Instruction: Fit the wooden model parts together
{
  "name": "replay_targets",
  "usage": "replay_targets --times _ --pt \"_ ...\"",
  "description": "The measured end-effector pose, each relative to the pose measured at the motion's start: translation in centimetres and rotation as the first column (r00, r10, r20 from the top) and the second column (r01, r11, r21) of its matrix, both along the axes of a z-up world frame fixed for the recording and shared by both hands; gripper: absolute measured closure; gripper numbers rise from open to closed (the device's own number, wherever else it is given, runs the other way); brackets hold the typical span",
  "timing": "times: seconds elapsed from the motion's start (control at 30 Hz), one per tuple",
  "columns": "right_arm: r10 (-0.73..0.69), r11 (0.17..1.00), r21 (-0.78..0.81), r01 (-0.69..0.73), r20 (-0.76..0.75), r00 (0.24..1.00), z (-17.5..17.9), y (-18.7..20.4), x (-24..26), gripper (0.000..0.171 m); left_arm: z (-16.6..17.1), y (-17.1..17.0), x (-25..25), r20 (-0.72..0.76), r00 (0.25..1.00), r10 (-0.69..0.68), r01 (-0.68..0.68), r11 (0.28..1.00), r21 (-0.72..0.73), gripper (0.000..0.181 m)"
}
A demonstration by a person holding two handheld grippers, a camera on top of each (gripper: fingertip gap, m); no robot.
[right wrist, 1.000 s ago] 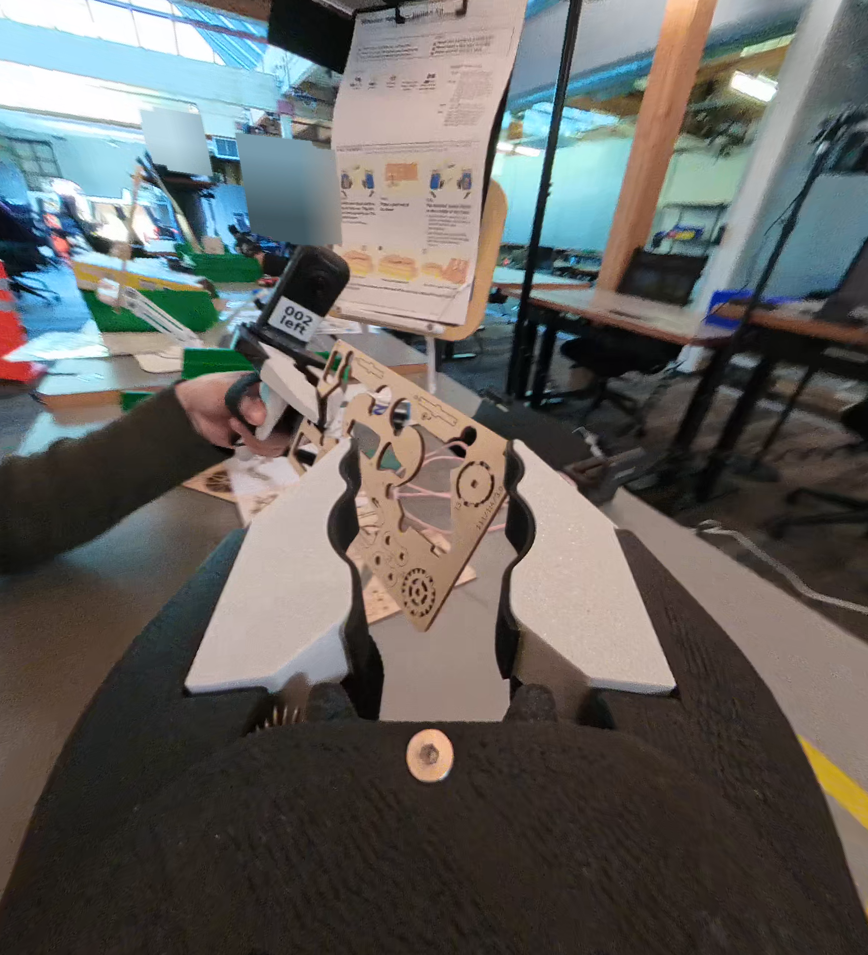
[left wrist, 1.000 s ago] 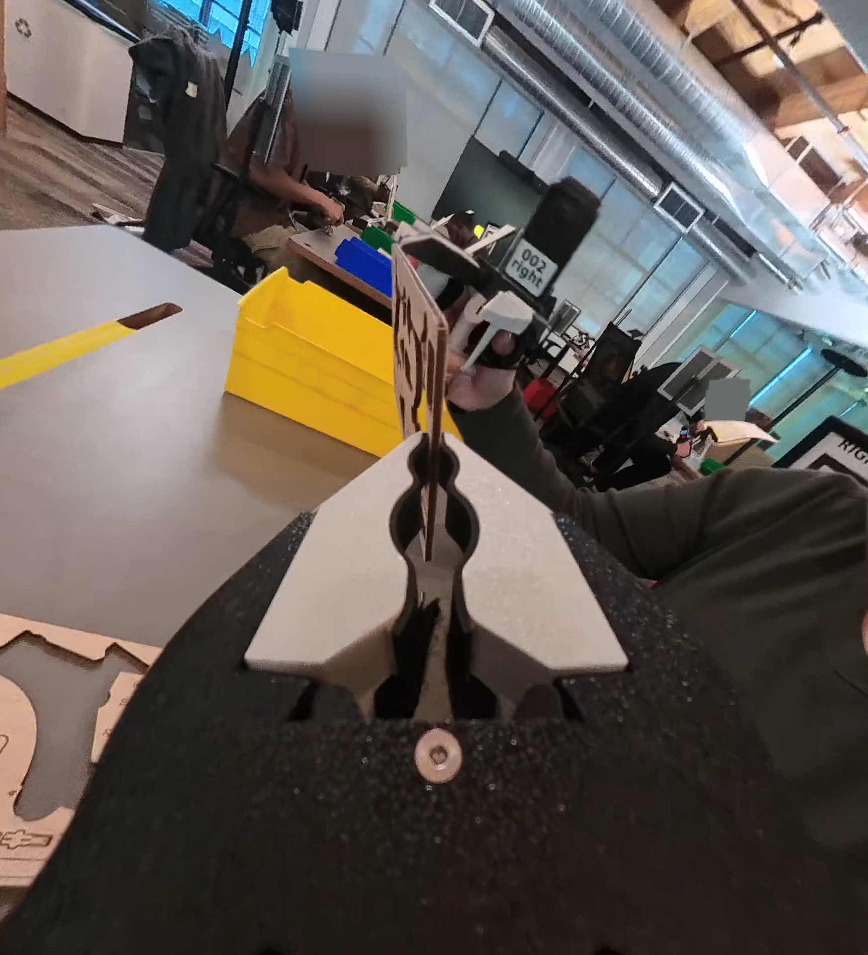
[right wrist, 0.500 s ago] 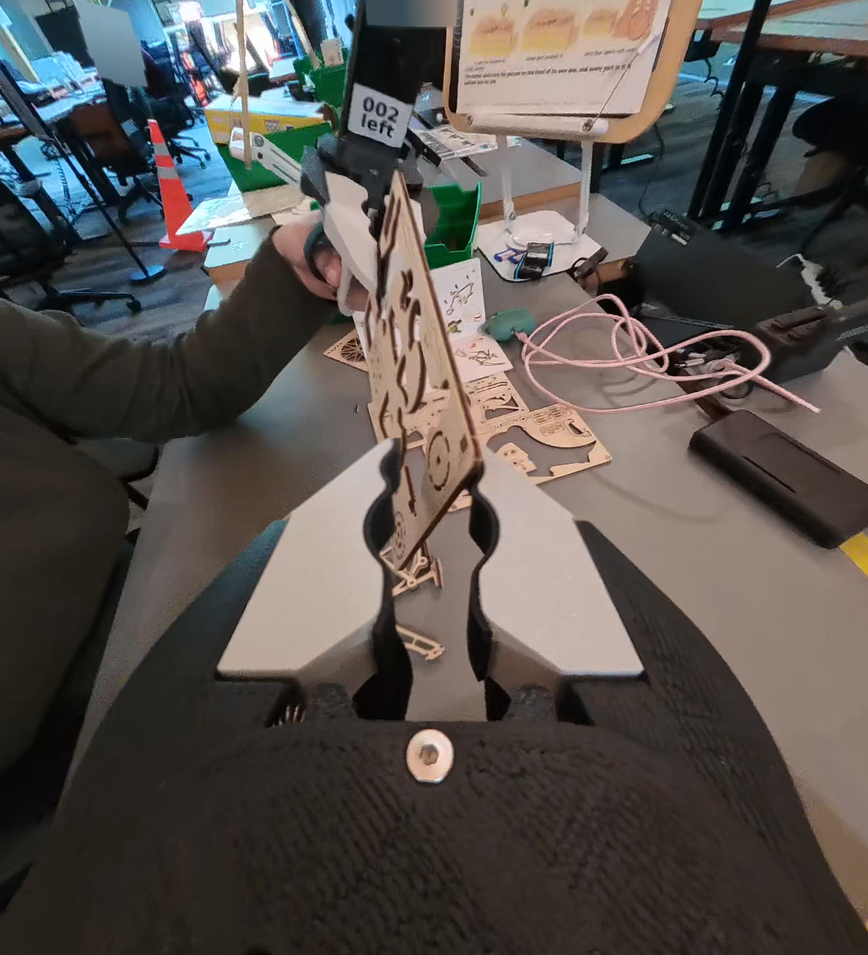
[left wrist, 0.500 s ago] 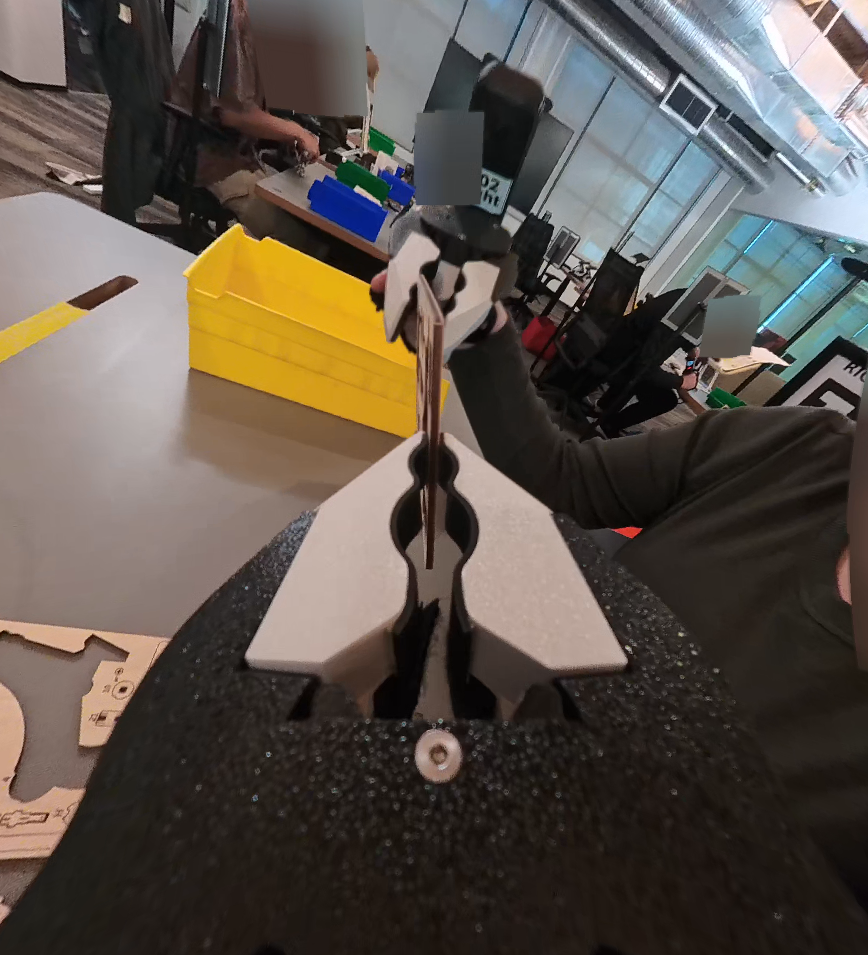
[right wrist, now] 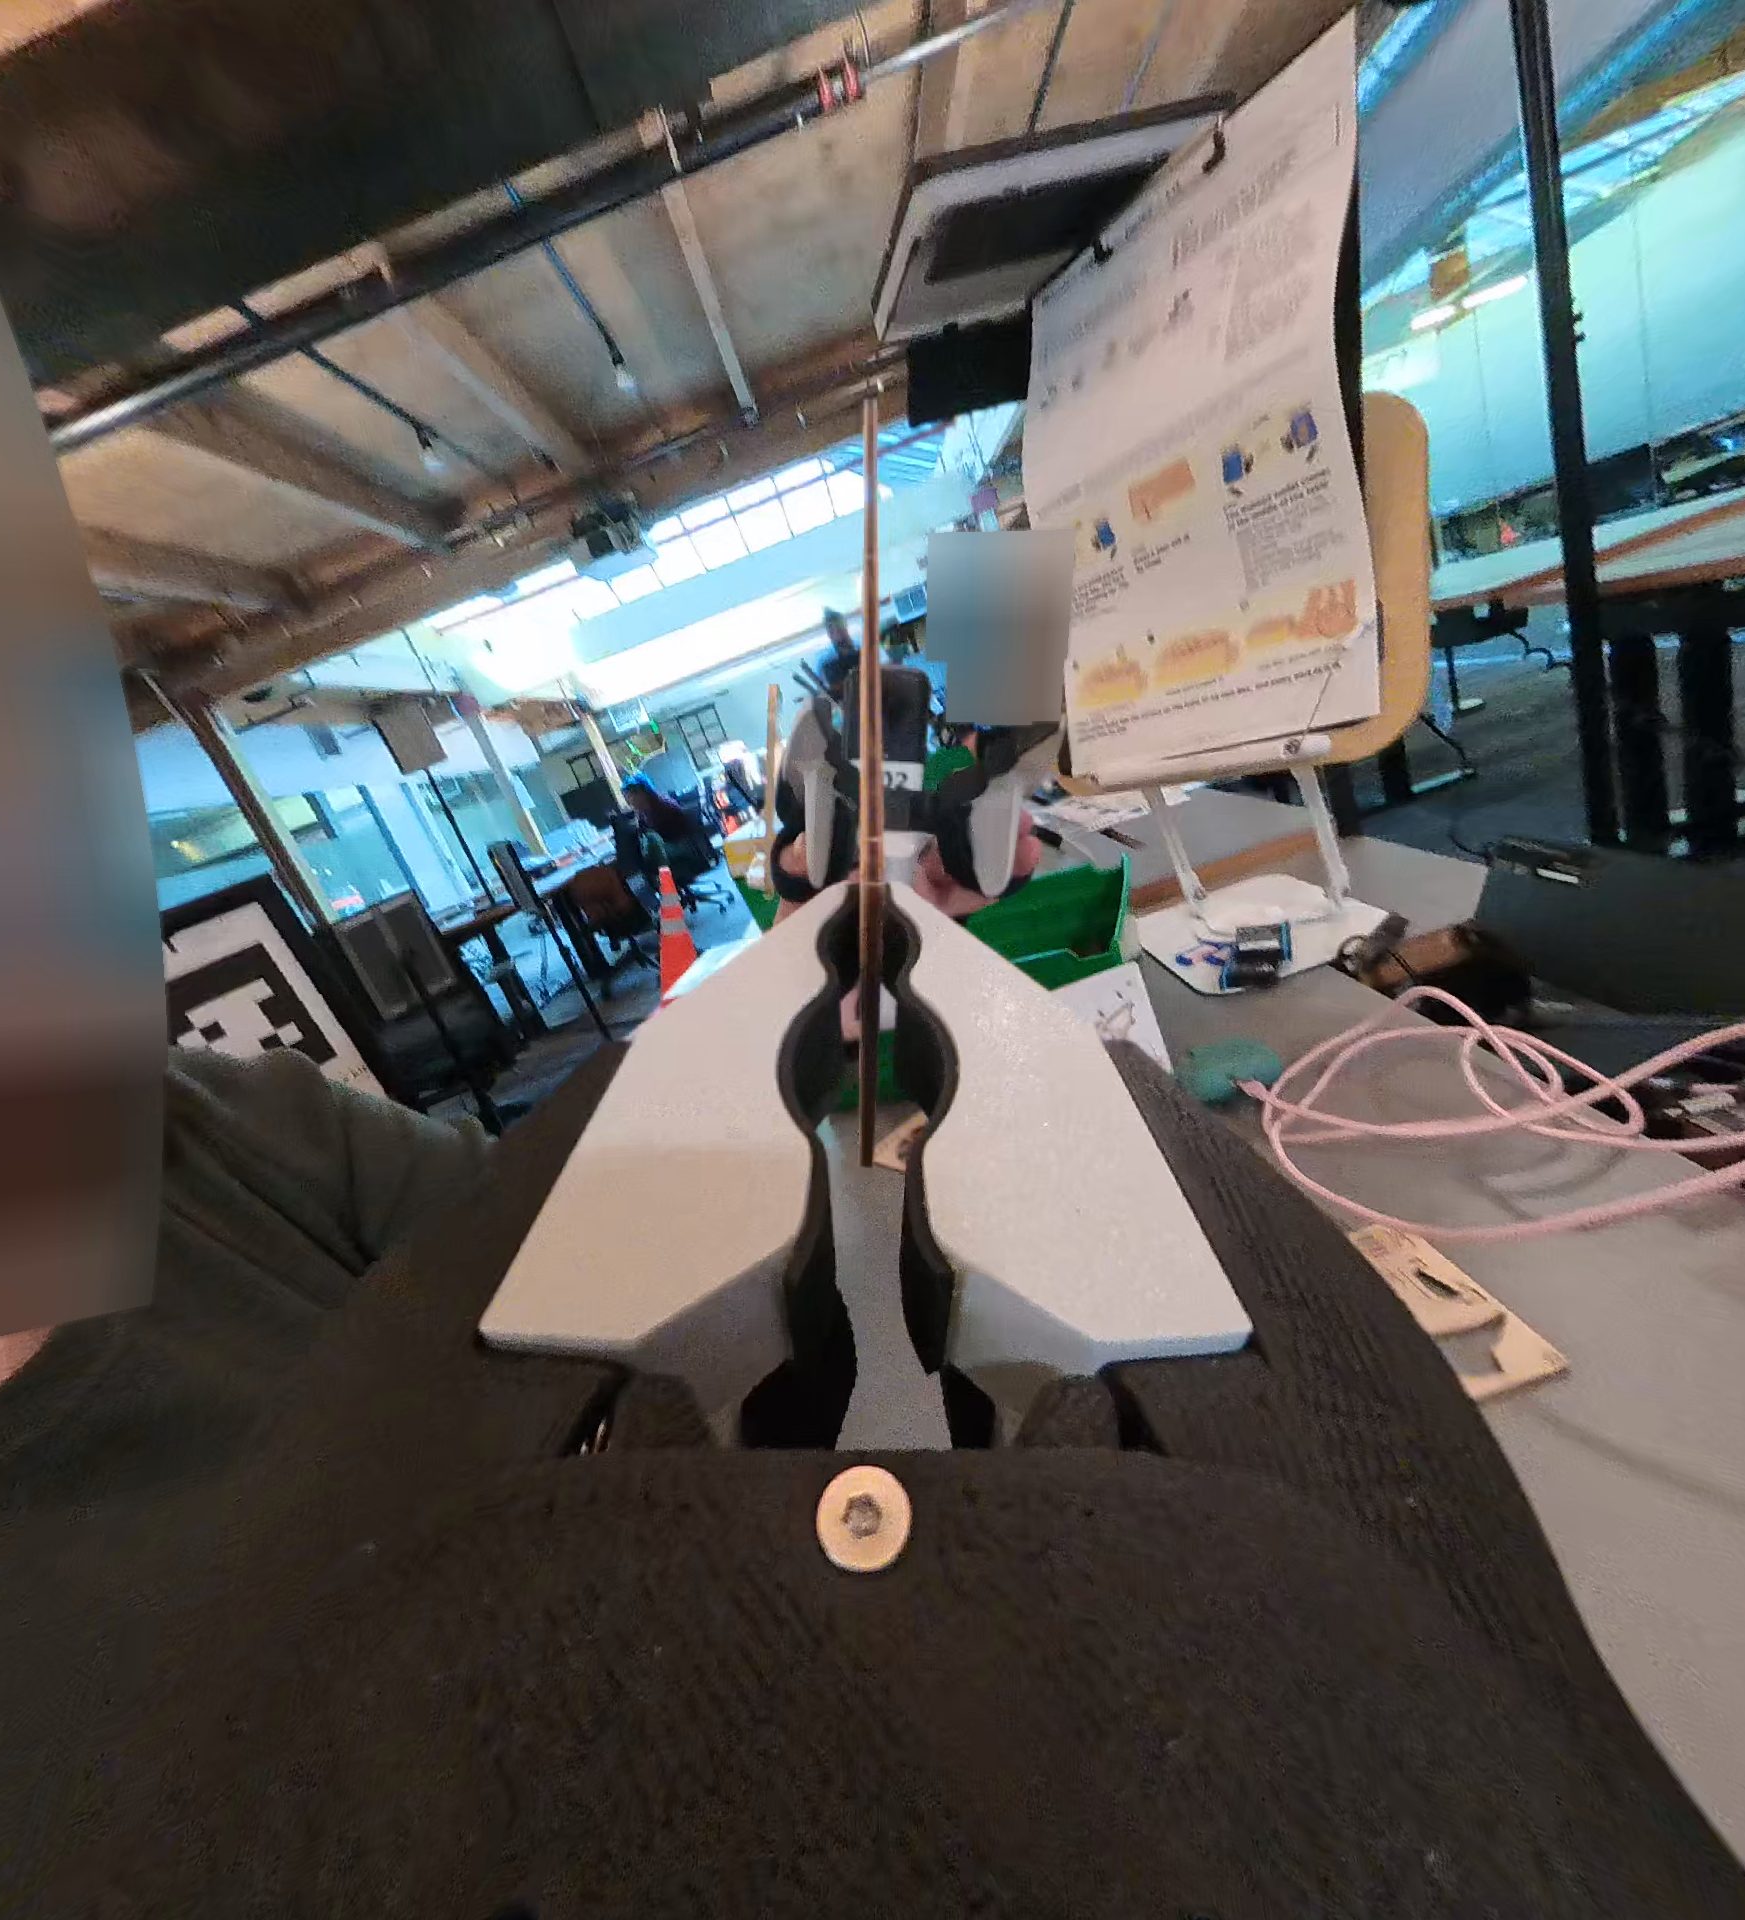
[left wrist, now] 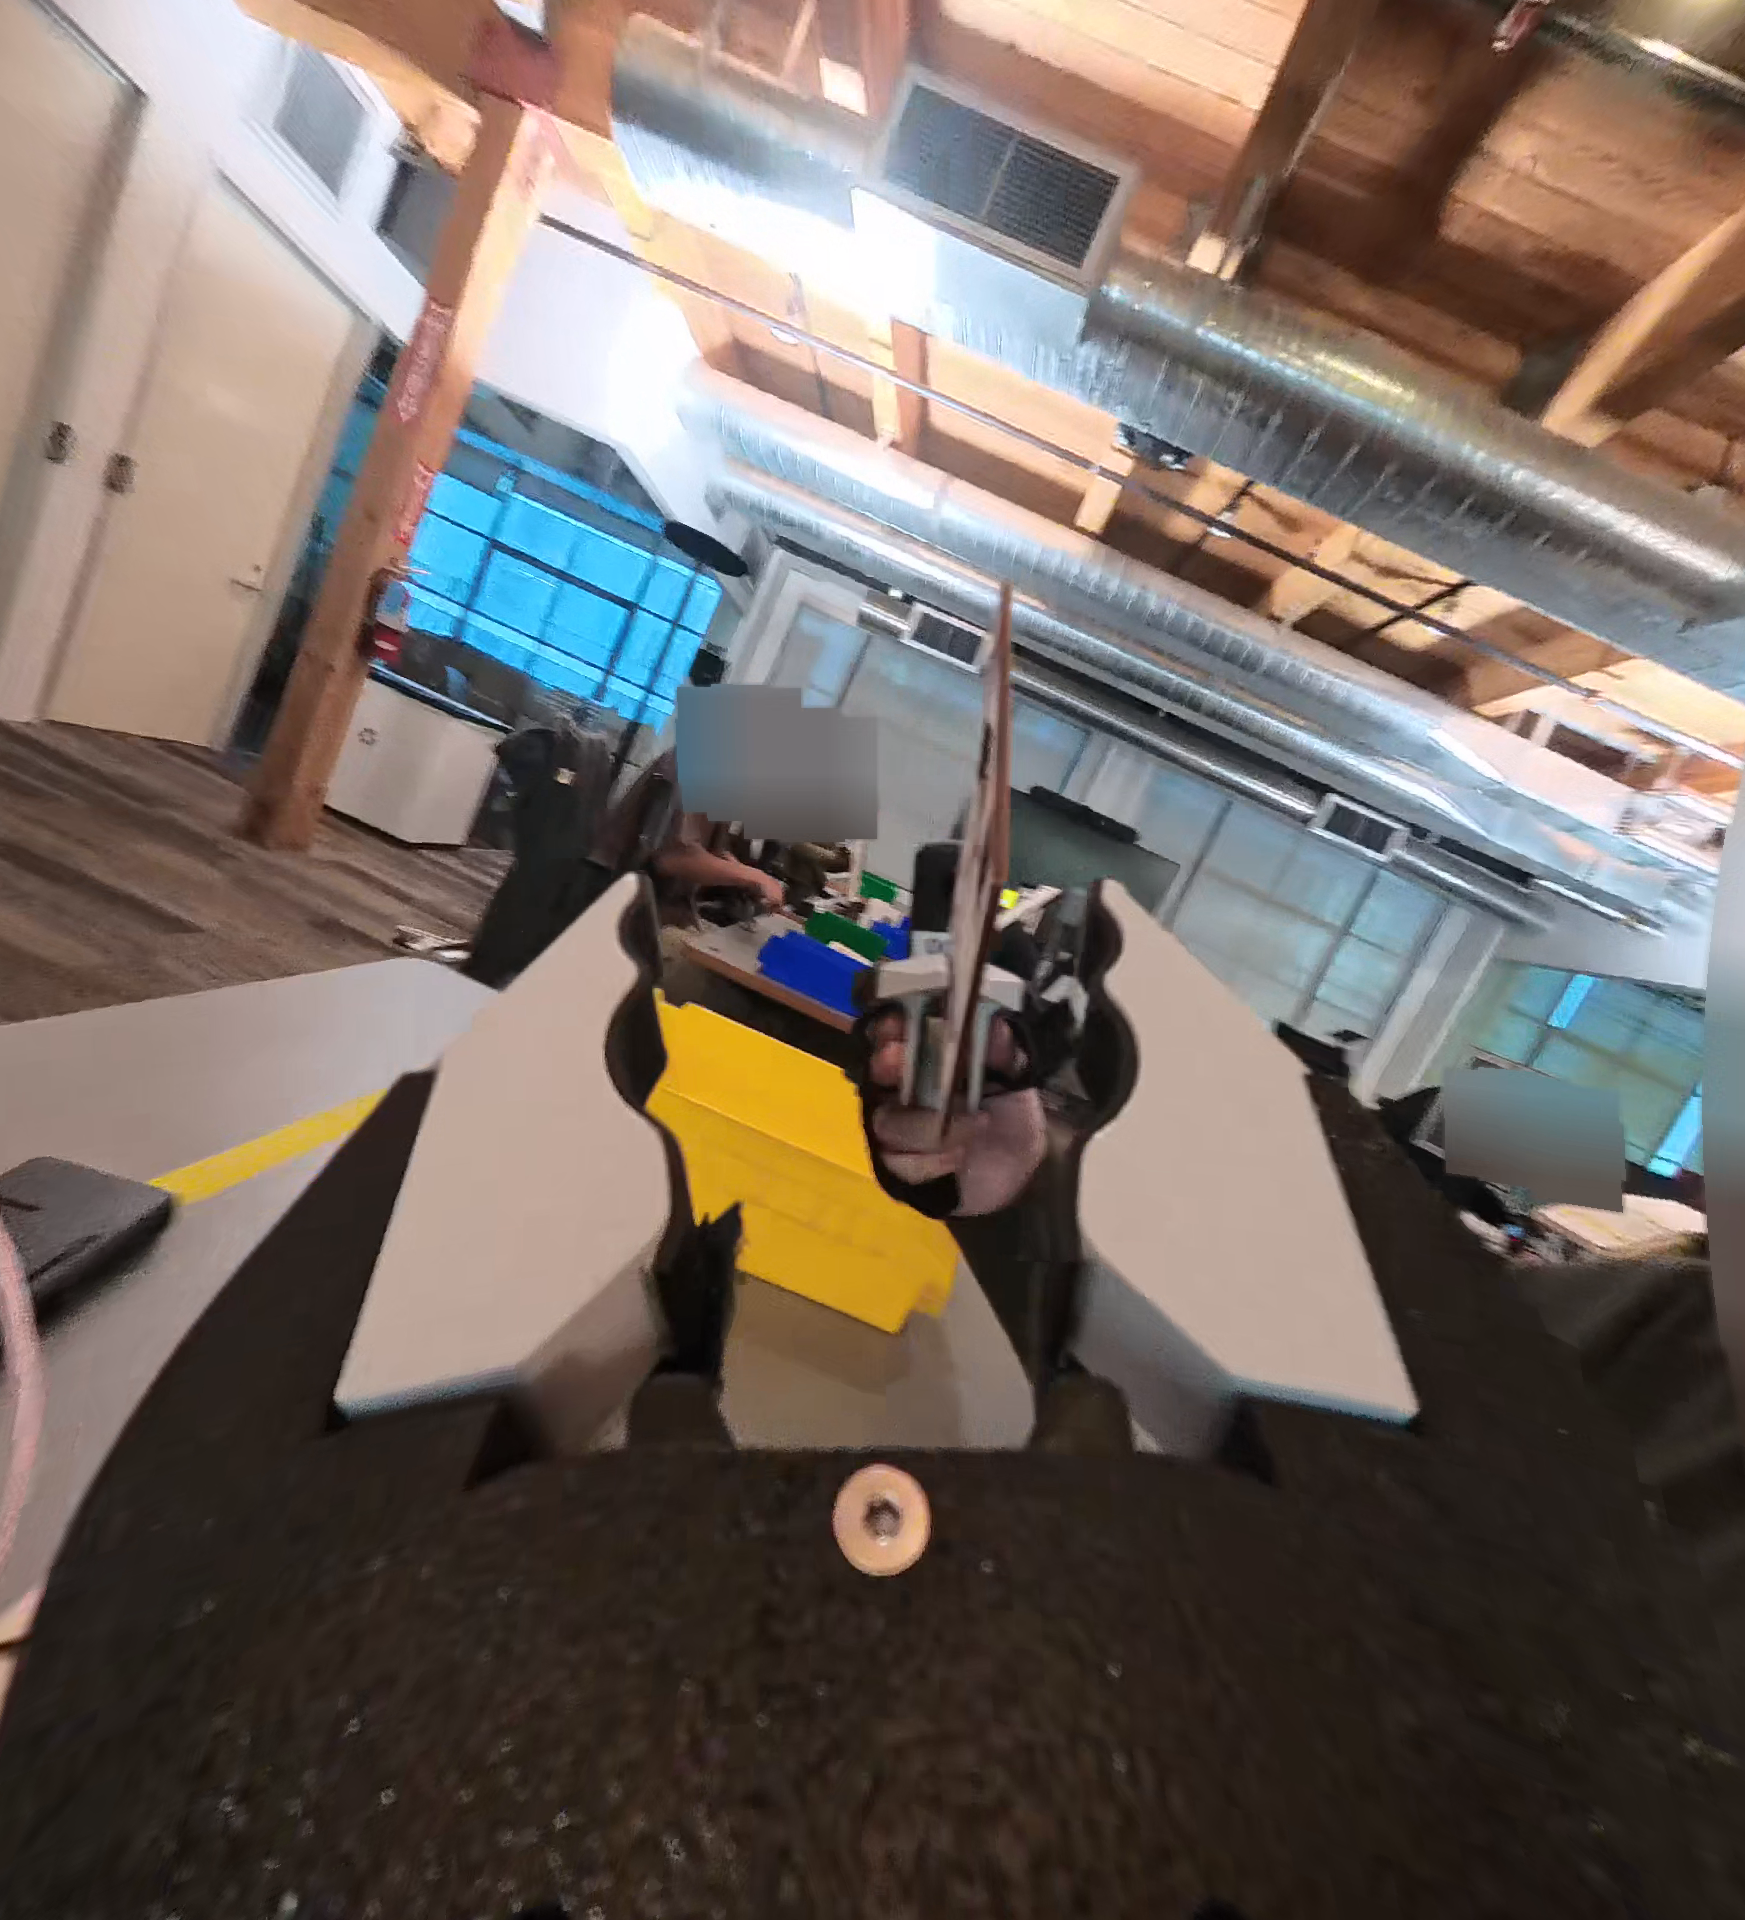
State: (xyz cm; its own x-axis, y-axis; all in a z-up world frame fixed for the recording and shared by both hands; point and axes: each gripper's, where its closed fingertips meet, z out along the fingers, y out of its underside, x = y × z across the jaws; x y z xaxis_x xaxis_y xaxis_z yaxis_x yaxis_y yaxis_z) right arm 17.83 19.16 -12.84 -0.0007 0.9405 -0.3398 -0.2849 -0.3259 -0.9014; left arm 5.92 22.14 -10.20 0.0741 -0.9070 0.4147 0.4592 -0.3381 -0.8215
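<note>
A thin wooden model sheet [right wrist: 869, 623] stands upright and edge-on in the right wrist view. My right gripper [right wrist: 868, 899] is shut on its lower part. My left gripper [left wrist: 873, 914] is wide open and empty, and it faces the right gripper. In the left wrist view the right gripper [left wrist: 948, 1049] shows farther off, between my left fingers, and clamps the sheet [left wrist: 987, 790] from below. In the right wrist view the left gripper [right wrist: 904, 831] shows behind the sheet with its fingers apart on either side of it. I cannot tell whether they touch the sheet.
A yellow bin [left wrist: 774, 1132] sits on the grey table behind the grippers. A black flat device [left wrist: 26, 1236] lies at the left. A pink cable [right wrist: 1533, 1101], a green bin [right wrist: 1055, 925], an instruction sheet on a stand [right wrist: 1211, 468] and a loose wooden cut-out sheet [right wrist: 1450, 1299] are at the right. Spacing between my two grippers at the tips: around 15 cm. Both grippers' tips are roughly 35 cm from the black flat device [left wrist: 26, 1236].
My left gripper has opened and let go of the sheet. My right gripper has shut on it. The sheet has turned edge-on and upright, and both views have tilted upward.
</note>
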Motion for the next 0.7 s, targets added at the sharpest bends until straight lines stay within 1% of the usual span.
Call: replay_targets --times 0.03,0.07,0.2,0.3,0.37,0.47,0.57,0.6,0.63,0.7 --pt "-0.006 1.0 -0.002 0.006 -0.012 1.0 0.1 0.1 -0.1 0.171 0.1 -0.6 0.5 0.006 0.999 -0.049 0.049 0.999 -0.006 0.106" --pt "-0.015 1.0 0.0 0.015 -0.02 1.0 0.1 0.2 -0.1 0.171 0.2 -1.3 1.0 0.012 0.995 -0.096 0.096 0.995 -0.002 0.114" --pt "-0.029 1.0 0.009 0.029 -0.061 0.998 0.7 0.0 -0.3 0.171 -0.6 -2.3 3.2 -0.032 0.987 -0.157 0.156 0.988 -0.015 0.137" --pt "-0.031 0.999 0.01 0.032 -0.117 0.993 1.3 -0.1 -0.4 0.171 -1.6 -3.1 5.4 -0.056 0.974 -0.218 0.216 0.976 -0.037 0.14" --pt "-0.025 1.0 0.004 0.026 -0.148 0.989 1.4 -0.2 -0.6 0.171 -1.8 -3.7 6.7 -0.046 0.97 -0.239 0.238 0.971 -0.021 0.145" --pt "-0.018 1.0 0.004 0.019 -0.177 0.984 1.3 -0.3 -1.2 0.171 -0.9 -4.6 7.4 0.028 0.975 -0.218 0.217 0.975 0.056 0.154" --pt "0.026 1.0 0.005 -0.025 -0.197 0.98 1.3 -0.8 -1.9 0.171 -0.2 -5.2 7.1 0.069 0.984 -0.166 0.154 0.977 0.147 0.168" --pt "0.039 0.999 0.008 -0.038 -0.201 0.979 1.3 -1.0 -2.0 0.171 -0.2 -5.1 7.0 0.065 0.988 -0.139 0.126 0.978 0.167 0.178" --pt "0.032 0.999 0.015 -0.03 -0.184 0.982 1.2 -1.0 -2.2 0.171 -0.3 -4.8 6.8 0.059 0.993 -0.102 0.09 0.98 0.18 0.181" --pt "-0.039 0.996 0.08 0.047 -0.106 0.994 0.4 -0.5 -2.4 0.17 -0.7 -4.0 6.6 0.018 0.999 -0.041 0.037 0.982 0.184 0.181"
